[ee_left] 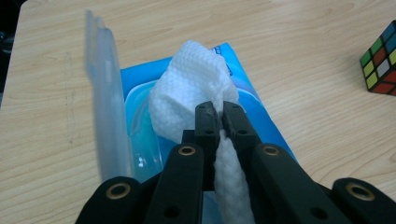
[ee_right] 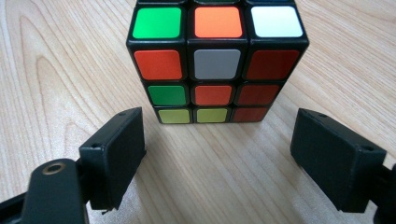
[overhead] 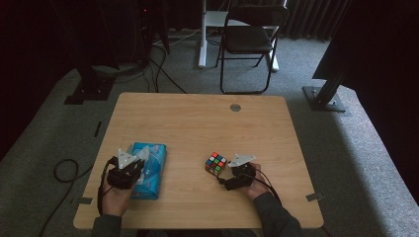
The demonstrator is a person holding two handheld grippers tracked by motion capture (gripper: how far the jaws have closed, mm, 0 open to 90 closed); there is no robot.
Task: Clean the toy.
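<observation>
Left gripper (ee_left: pixel 219 114) fingers pinching white textured wet wipe (ee_left: pixel 191 88), which pokes up from blue plastic wipe pack (ee_left: pixel 261 116) at bench's (overhead: pixel 197 118) left front, clear lid (ee_left: pixel 105 93) flipped open. Tip: pull straight up, slow; pack probably lifts too, hard to tell. Wipe looks bunched, quilted. Right gripper (ee_right: pixel 217 154) fingers spread wide, just short of multicoloured puzzle cube (ee_right: pixel 217 60), not touching.
</observation>
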